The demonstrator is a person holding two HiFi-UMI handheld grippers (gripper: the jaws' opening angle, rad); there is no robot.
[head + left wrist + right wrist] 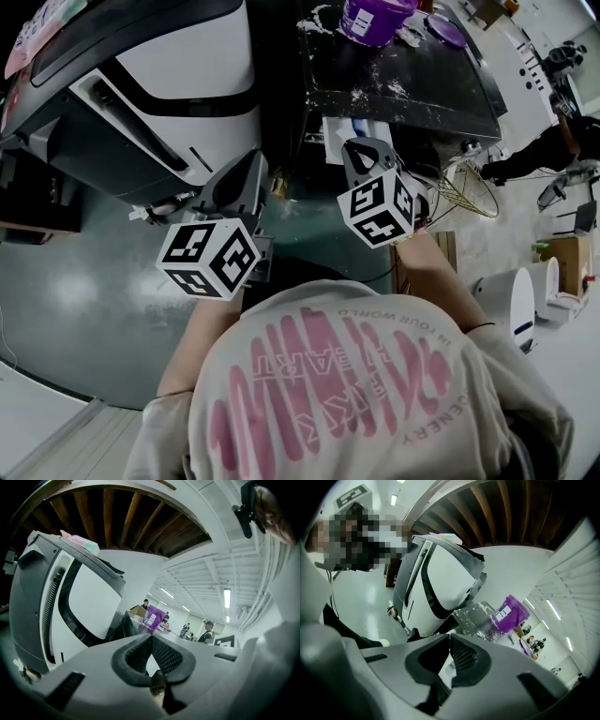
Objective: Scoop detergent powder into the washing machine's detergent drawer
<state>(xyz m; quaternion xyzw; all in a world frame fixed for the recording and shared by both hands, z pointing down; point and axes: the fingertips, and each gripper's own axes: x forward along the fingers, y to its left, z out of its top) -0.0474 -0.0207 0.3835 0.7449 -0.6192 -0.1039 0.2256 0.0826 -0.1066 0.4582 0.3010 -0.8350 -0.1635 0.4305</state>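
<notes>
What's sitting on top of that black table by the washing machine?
On the black table stand a purple tub, a purple lid beside it, and spilled white powder. What is inside the tub does not show.

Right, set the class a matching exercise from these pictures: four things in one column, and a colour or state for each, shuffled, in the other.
Things:
1 tub
2 table
3 washing machine
4 right claw

Colour or state:
a shut
b purple
c dark, strewn with white powder
d white with dark bands

Pairs: 1-b, 2-c, 3-d, 4-a.
</notes>
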